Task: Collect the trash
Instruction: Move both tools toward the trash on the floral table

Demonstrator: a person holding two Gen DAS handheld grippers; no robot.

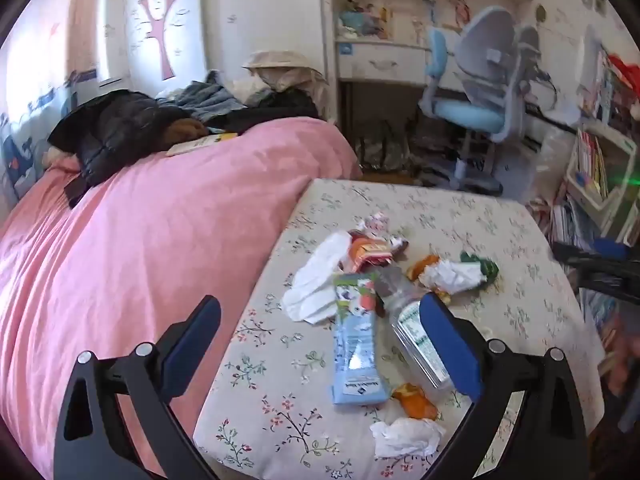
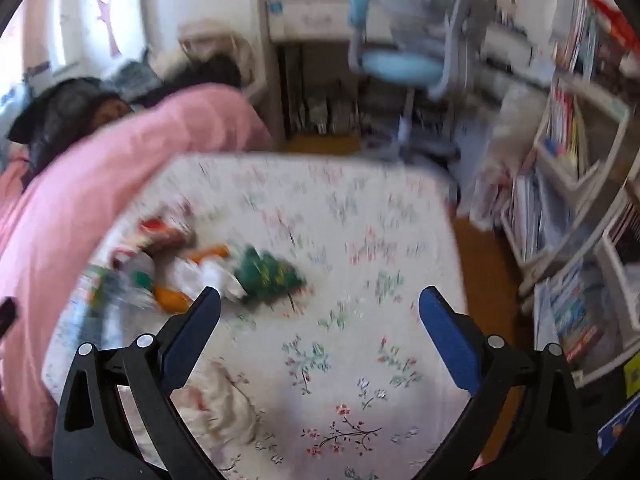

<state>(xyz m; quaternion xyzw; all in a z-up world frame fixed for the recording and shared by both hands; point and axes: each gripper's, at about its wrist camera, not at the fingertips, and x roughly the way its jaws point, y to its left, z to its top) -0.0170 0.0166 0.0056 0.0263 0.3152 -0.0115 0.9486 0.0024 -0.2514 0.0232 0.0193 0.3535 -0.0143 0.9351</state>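
Note:
Trash lies on a floral-cloth table (image 1: 460,216): a blue carton (image 1: 356,340), a clear plastic bottle (image 1: 412,332), white tissues (image 1: 316,280), a red snack wrapper (image 1: 368,250), a crumpled tissue with a green wrapper (image 1: 460,274), orange peel (image 1: 416,400) and a tissue ball (image 1: 408,436). My left gripper (image 1: 320,316) is open above the carton, empty. In the blurred right wrist view my right gripper (image 2: 320,304) is open and empty over the table (image 2: 360,208), right of the green wrapper (image 2: 272,274) and orange peel (image 2: 172,300).
A bed with a pink cover (image 1: 140,240) and dark clothes (image 1: 116,128) borders the table's left. A blue desk chair (image 1: 472,108) and desk stand behind. Bookshelves (image 2: 580,184) stand at the right. Part of the other gripper (image 1: 600,264) shows at the right edge.

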